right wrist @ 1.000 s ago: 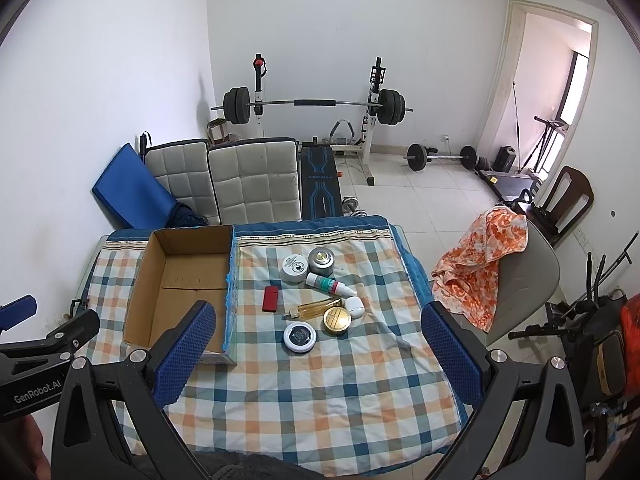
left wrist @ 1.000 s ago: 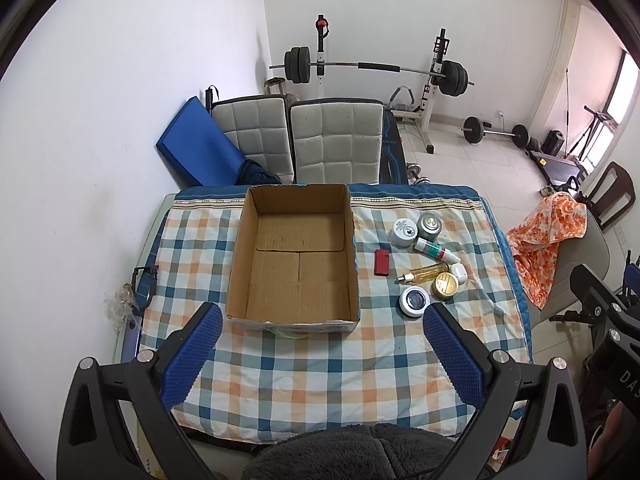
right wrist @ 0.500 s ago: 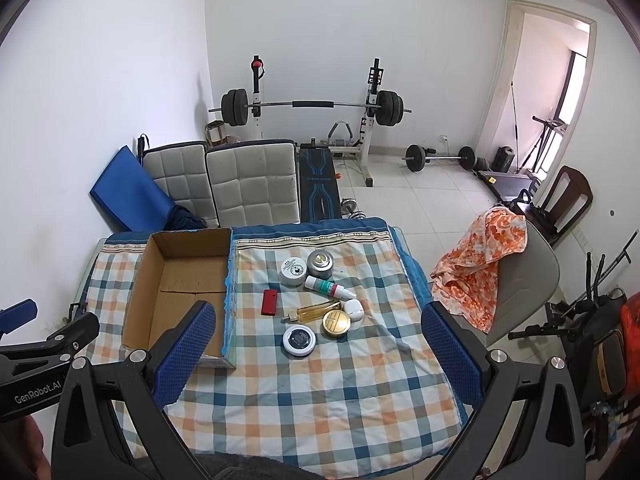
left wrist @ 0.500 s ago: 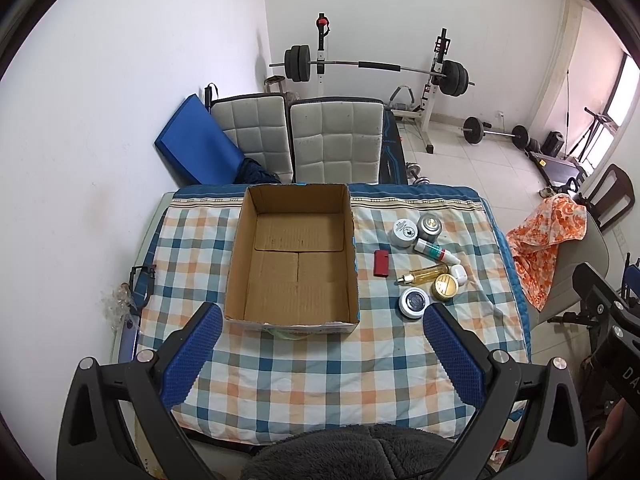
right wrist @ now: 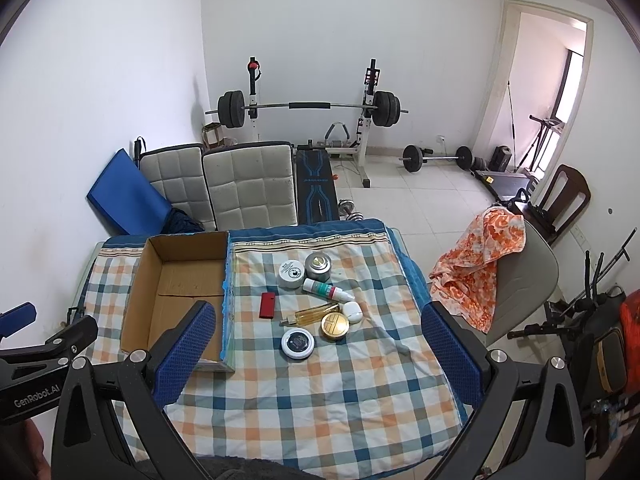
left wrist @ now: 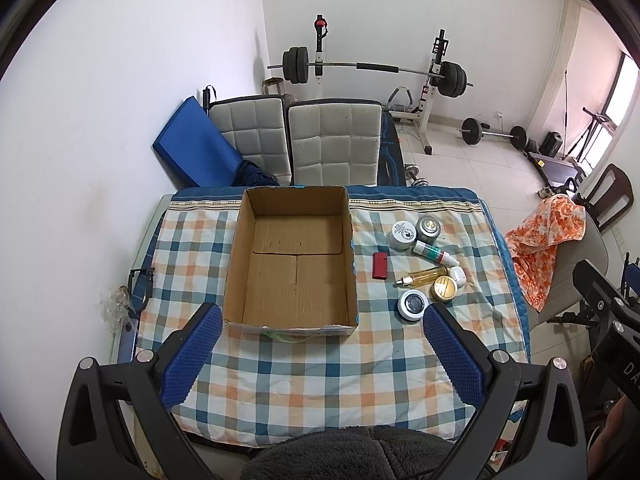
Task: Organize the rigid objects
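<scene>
Well ahead of both wide-spread grippers, left gripper [left wrist: 322, 344], right gripper [right wrist: 318, 344], empty cardboard box [left wrist: 291, 257], small containers [right wrist: 316, 304] beside it

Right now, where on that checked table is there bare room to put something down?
The near strip of checked cloth in front of the cardboard box is bare, as is the box's inside and the cloth left of it. It is crowded right of the box, around the red case and jars.

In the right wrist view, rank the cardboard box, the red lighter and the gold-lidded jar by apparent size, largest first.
1. cardboard box, by far
2. gold-lidded jar
3. red lighter, close to the jar in extent, so this order is unsure
</scene>
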Motion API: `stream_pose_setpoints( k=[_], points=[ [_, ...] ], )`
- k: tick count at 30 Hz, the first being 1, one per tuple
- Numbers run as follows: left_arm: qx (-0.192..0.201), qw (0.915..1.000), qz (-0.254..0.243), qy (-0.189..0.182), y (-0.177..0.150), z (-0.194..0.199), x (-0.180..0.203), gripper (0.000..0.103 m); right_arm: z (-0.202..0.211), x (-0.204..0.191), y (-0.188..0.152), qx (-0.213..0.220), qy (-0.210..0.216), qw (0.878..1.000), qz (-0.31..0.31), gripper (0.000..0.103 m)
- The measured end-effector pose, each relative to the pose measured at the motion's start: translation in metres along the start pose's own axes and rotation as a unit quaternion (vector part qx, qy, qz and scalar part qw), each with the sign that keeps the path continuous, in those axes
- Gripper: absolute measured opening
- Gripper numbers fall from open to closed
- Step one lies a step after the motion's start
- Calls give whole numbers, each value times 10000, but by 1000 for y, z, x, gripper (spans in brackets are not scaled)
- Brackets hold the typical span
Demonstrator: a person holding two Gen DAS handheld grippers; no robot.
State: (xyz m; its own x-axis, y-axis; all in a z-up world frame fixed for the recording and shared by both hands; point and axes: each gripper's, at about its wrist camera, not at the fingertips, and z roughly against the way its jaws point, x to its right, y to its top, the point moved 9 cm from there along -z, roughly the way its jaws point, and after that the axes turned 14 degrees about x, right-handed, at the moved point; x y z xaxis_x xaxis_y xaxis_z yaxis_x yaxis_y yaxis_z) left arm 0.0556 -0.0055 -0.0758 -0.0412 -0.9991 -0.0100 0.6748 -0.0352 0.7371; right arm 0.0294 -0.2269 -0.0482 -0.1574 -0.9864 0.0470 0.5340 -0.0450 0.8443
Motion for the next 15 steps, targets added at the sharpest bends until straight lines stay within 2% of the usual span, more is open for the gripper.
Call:
stream_pose_setpoints(
  k=[15],
  points=[
    [29,10000,26,36,5,-2,-2,103,0,4,1,23,7,10000,-58,103]
  ],
)
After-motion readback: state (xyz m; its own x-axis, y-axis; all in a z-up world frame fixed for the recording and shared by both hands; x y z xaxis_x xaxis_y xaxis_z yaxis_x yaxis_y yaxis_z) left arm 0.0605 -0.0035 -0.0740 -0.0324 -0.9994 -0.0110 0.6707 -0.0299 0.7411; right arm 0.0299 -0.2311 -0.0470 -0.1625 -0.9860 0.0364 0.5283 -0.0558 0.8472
